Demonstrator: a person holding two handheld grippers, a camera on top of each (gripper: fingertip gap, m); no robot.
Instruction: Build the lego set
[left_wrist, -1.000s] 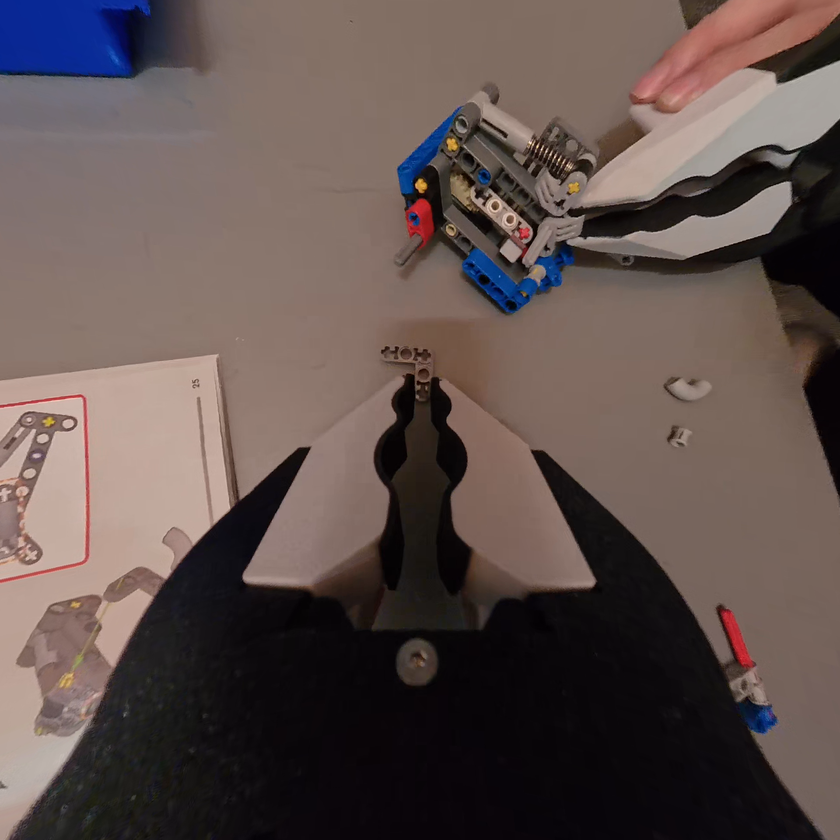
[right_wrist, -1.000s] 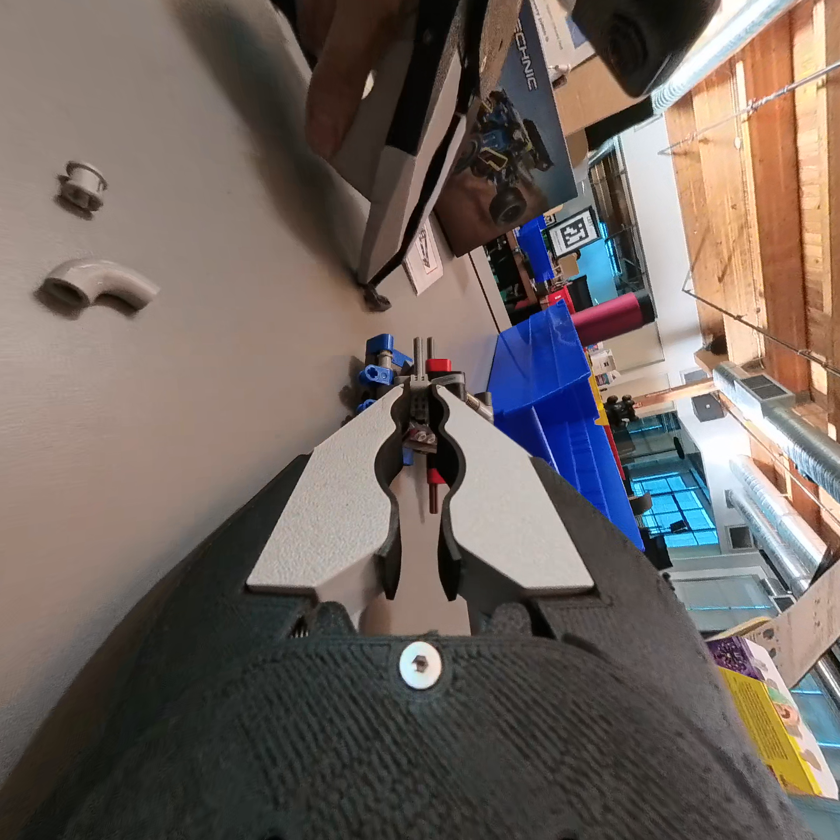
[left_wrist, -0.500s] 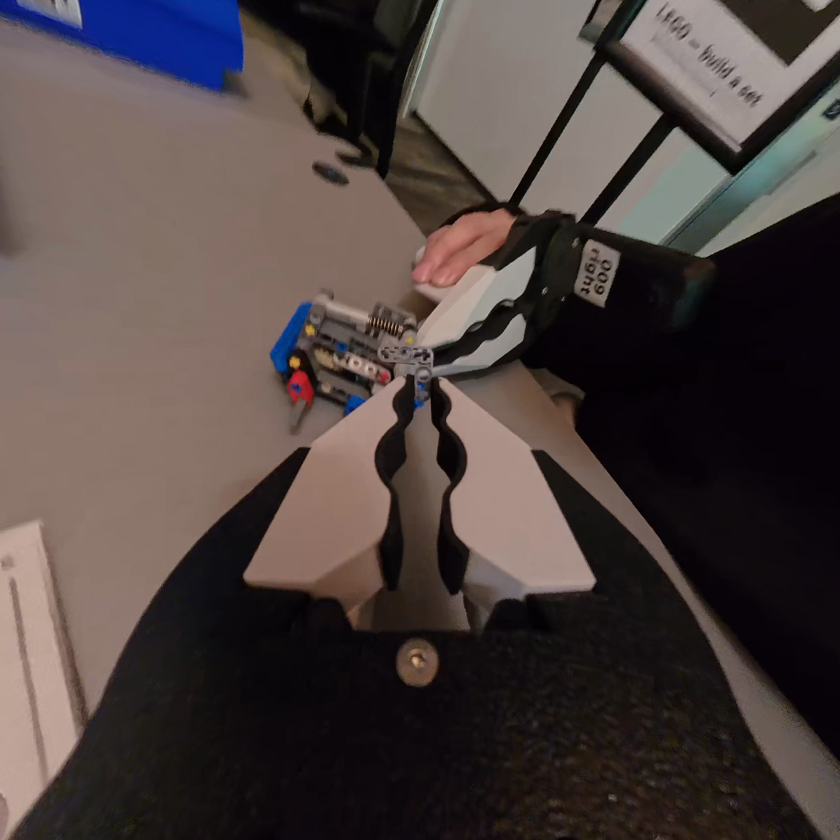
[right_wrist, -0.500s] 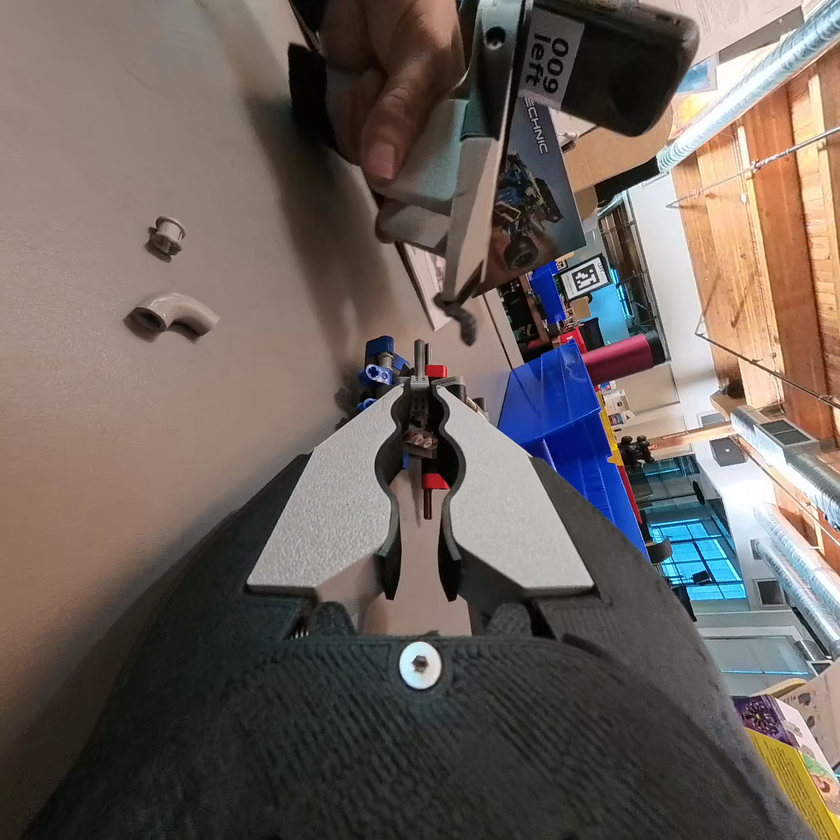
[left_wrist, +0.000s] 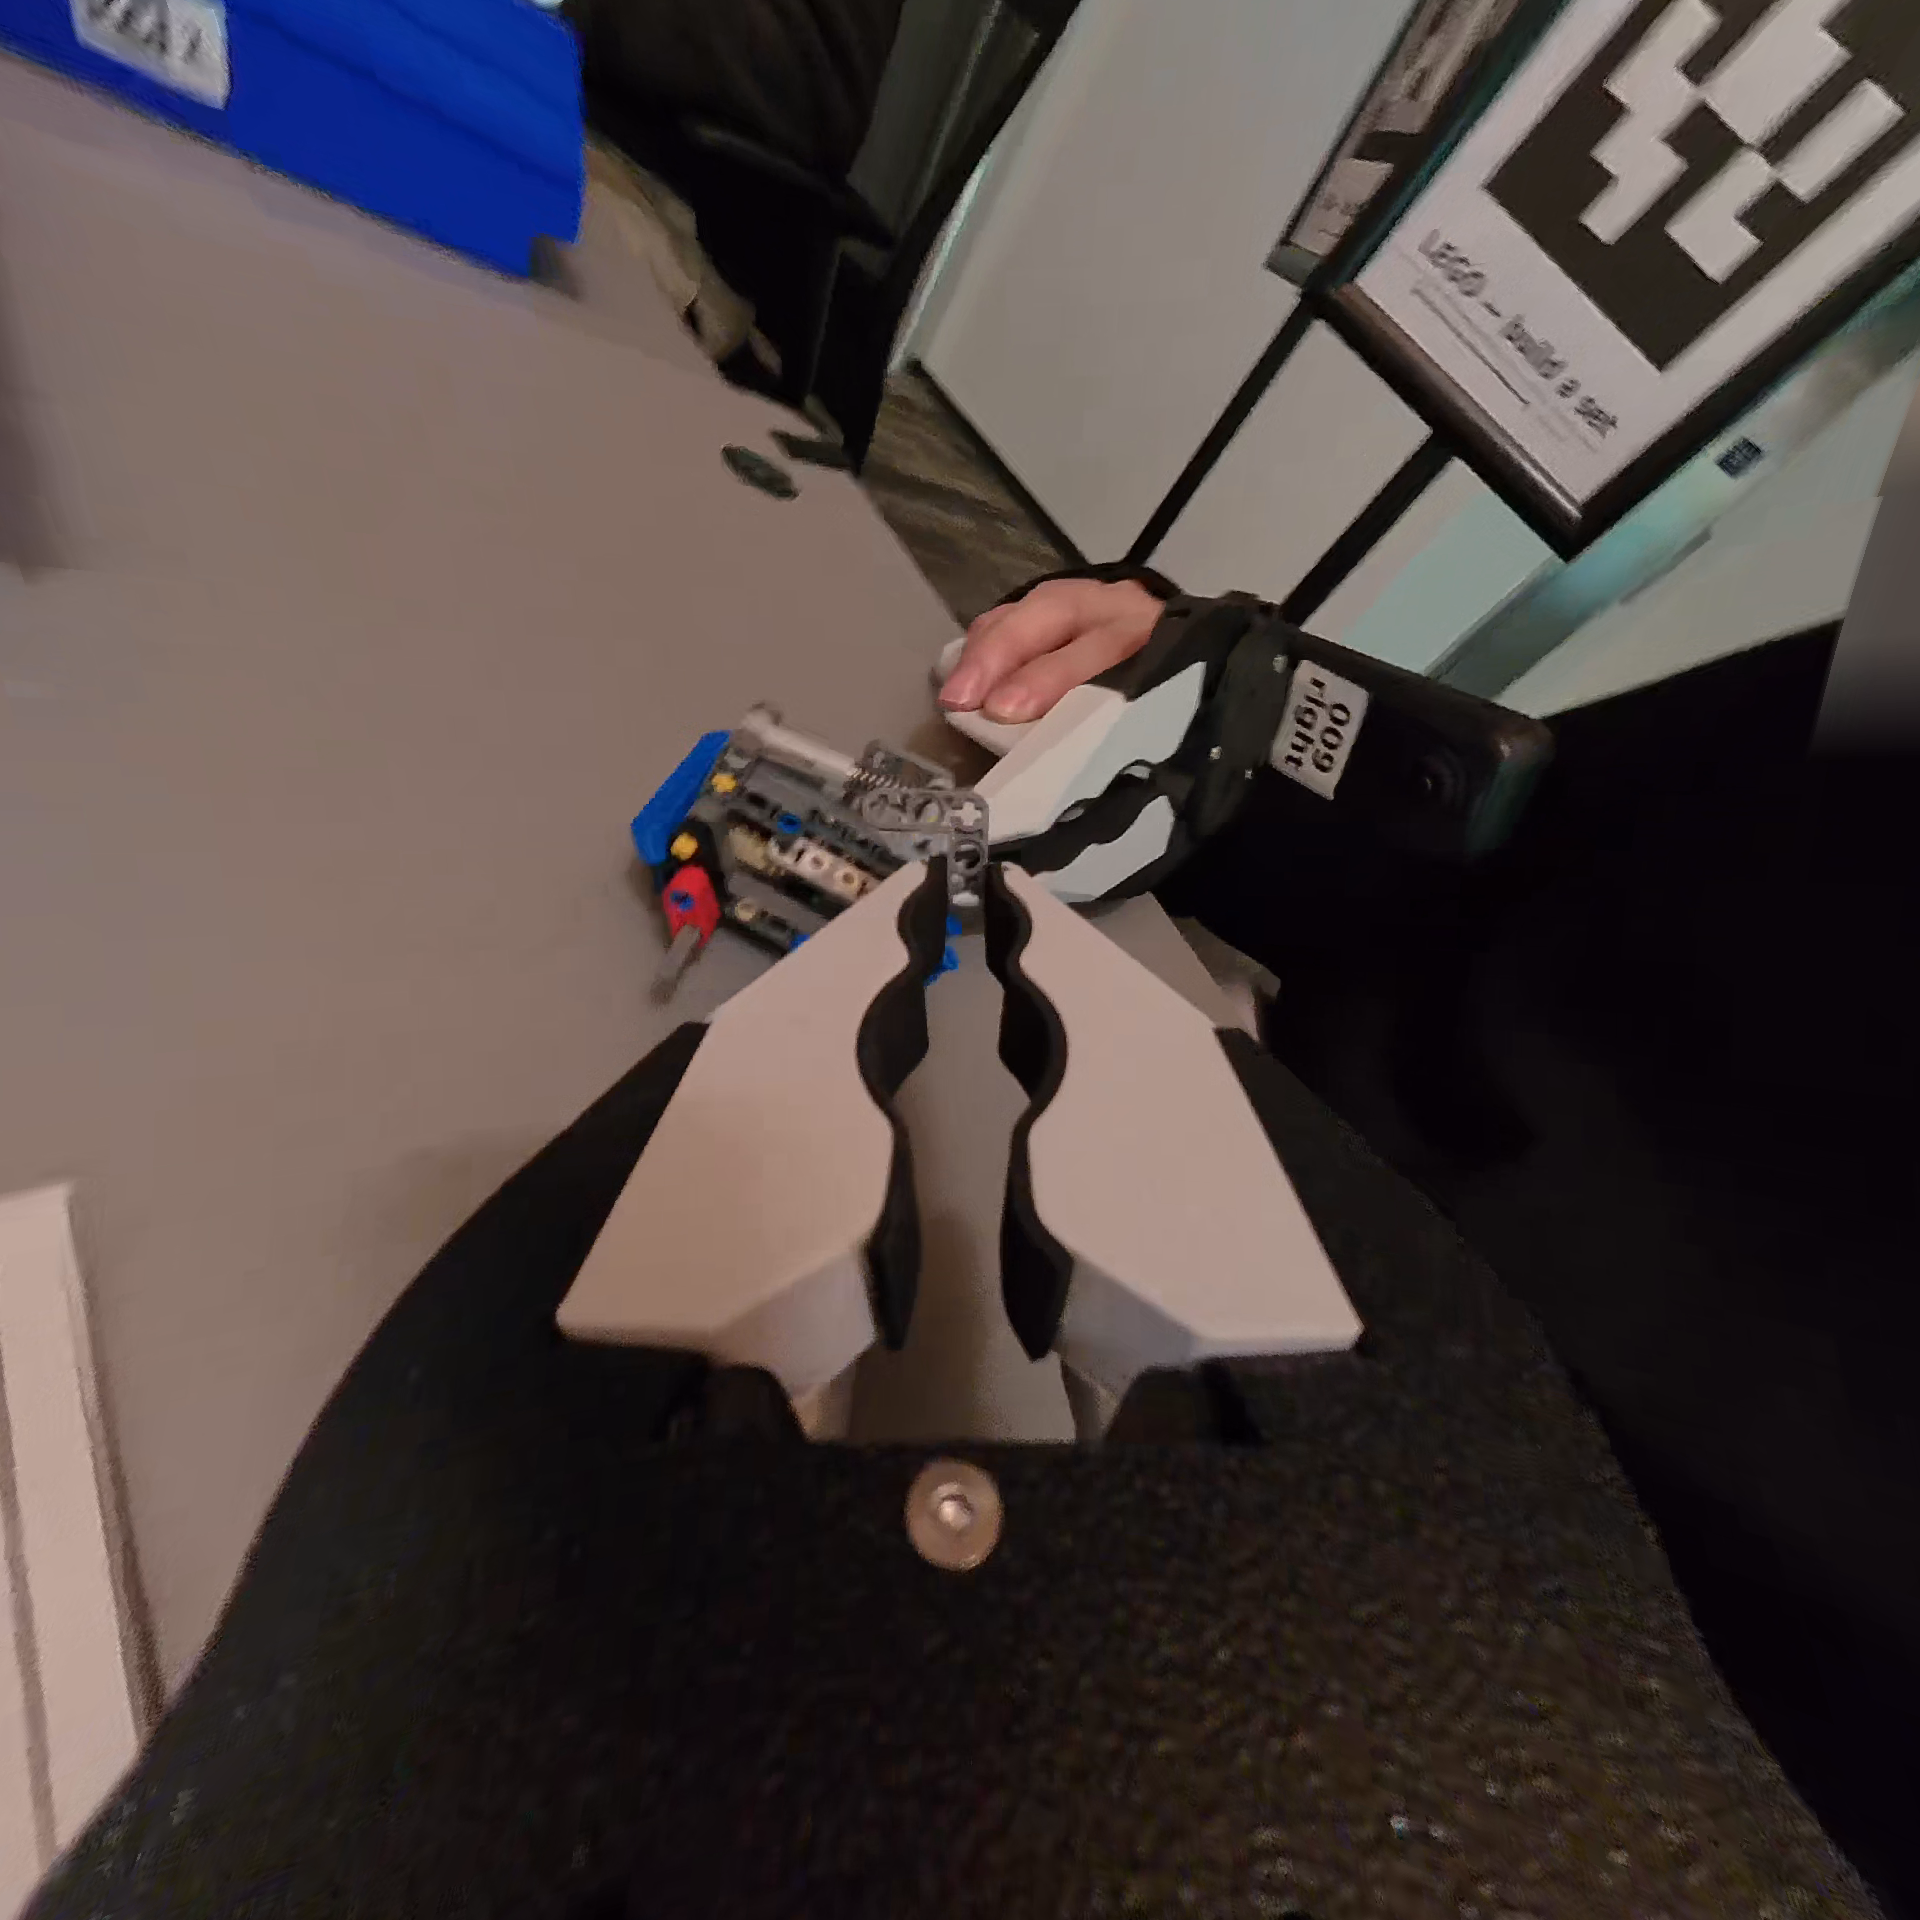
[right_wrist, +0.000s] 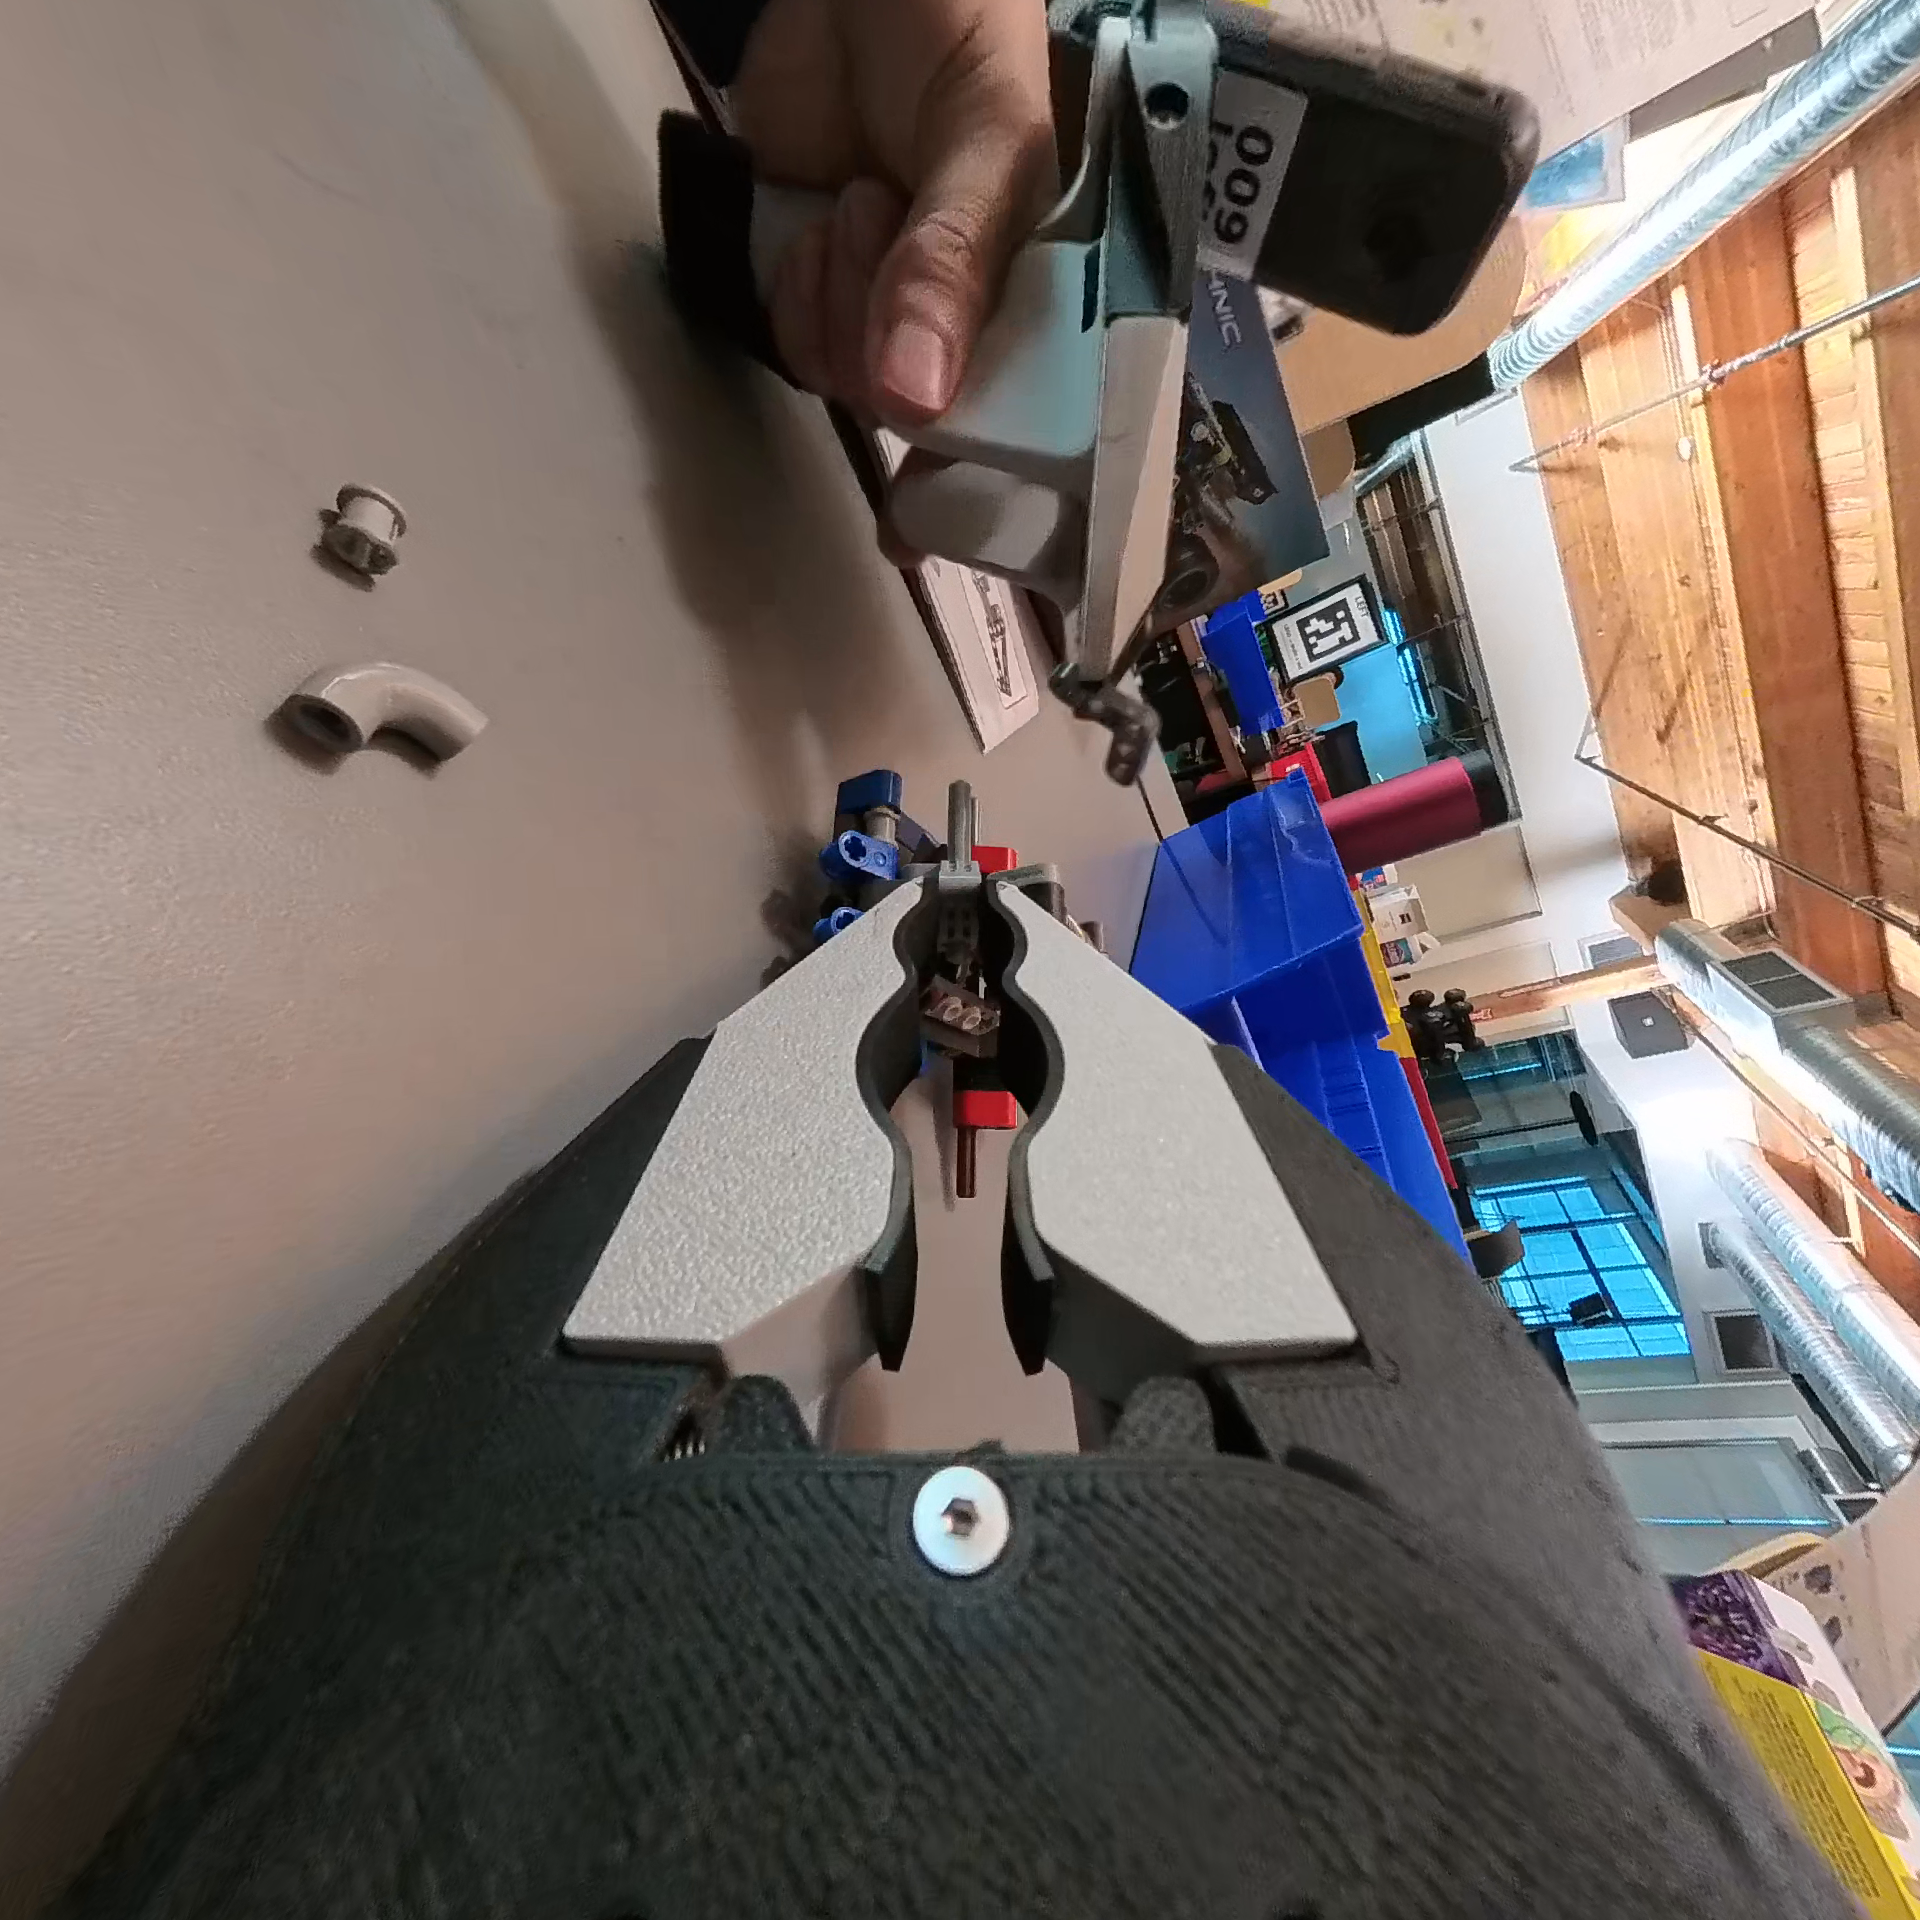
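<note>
The left gripper (left_wrist: 966, 883) was closed on a small dark grey L-shaped beam (left_wrist: 940, 821), its pads pressing one leg so that the other leg stuck out free to the side, lifted above the tabletop (left_wrist: 312, 644). The right gripper (right_wrist: 961, 899) was clamped on a light grey part of the brick model (right_wrist: 956, 997), which rested on the tabletop; this grip probably kept the model steady while the beam was carried above it. In the right wrist view the beam (right_wrist: 1107, 717) hung from the left gripper's tips, near the model but apart from it. A grey elbow piece (right_wrist: 379, 717) and a small bush (right_wrist: 364, 530) lay loose on the tabletop, well apart from both grippers. A blue bin (right_wrist: 1278, 966) stood behind the model, and a booklet (right_wrist: 987, 644) lay beyond it.
</note>
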